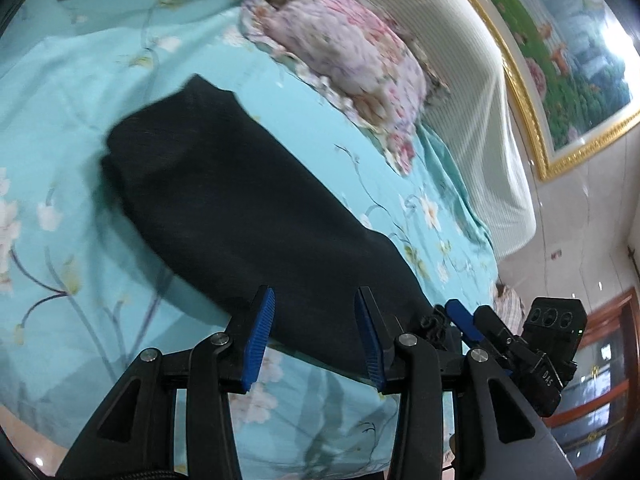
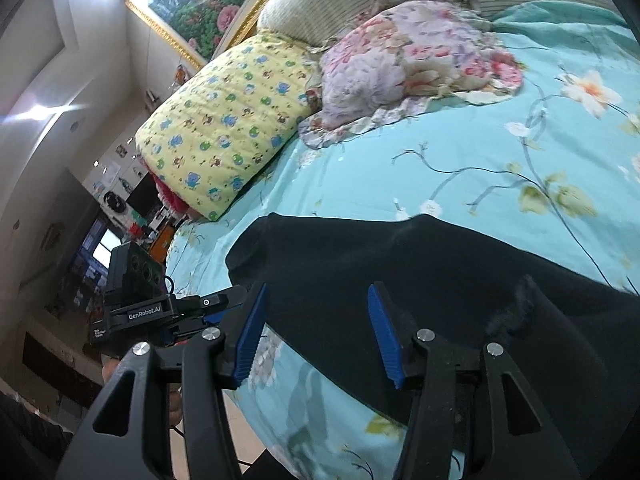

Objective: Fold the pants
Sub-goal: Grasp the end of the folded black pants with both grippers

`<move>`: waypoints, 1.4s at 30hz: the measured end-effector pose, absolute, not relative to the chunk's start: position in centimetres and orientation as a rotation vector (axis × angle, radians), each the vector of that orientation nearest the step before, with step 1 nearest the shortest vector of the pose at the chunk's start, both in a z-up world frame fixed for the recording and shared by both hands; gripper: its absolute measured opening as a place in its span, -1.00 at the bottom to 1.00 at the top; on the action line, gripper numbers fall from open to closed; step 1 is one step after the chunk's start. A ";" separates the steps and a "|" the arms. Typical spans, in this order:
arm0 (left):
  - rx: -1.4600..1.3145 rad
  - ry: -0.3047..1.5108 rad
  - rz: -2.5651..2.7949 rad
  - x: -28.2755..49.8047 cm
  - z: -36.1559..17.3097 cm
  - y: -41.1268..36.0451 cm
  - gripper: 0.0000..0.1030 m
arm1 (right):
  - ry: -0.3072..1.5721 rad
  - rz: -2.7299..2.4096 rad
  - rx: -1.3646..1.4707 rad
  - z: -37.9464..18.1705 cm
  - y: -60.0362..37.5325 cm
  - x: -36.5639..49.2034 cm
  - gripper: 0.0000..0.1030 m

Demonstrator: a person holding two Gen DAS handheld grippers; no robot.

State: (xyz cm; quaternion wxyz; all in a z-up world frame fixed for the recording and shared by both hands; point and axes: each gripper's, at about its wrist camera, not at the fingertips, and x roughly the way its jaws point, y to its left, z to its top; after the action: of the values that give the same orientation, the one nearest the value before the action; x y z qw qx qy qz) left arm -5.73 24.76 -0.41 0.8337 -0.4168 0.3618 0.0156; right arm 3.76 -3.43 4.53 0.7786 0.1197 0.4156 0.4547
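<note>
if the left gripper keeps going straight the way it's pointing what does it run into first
Most likely the black pants lying on the turquoise bedsheet. The open left gripper aims down at their near end with nothing between its fingers; depth is hard to judge through the fisheye.

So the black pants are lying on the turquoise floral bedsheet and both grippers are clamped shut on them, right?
Not quite. The black pants do lie on the turquoise floral bedsheet, but neither gripper is clamped: the left gripper and right gripper both stand open, pads clear of the cloth. Each wrist view shows it.
</note>
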 end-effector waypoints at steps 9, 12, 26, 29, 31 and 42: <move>-0.935 0.742 0.125 -7.5 -1.3 27.5 -0.20 | 0.914 1.045 0.192 5.1 0.3 5.2 0.05; -0.953 0.739 0.152 -7.9 -1.7 28.4 -0.20 | 0.920 1.068 0.154 5.3 1.9 6.0 0.07; -1.022 0.740 0.236 -7.5 -3.5 30.9 -0.11 | 0.984 1.194 -0.045 4.4 10.7 10.5 0.09; -1.037 0.738 0.246 -7.2 -3.8 31.3 -0.11 | 1.000 1.214 -0.083 4.0 12.4 11.4 0.10; -1.037 0.738 0.260 -7.1 -3.9 31.5 -0.11 | 1.009 1.233 -0.107 3.8 13.5 11.9 0.10; -1.055 0.746 0.295 -5.9 -5.1 32.4 -0.11 | 1.065 1.360 -0.284 1.3 19.9 13.4 0.10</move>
State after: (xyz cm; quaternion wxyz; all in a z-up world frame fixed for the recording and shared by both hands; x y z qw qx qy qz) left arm -5.88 32.43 -5.10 0.7884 -0.4898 0.3461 0.1370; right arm 13.37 19.91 1.29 0.6406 -0.1247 0.4672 0.5965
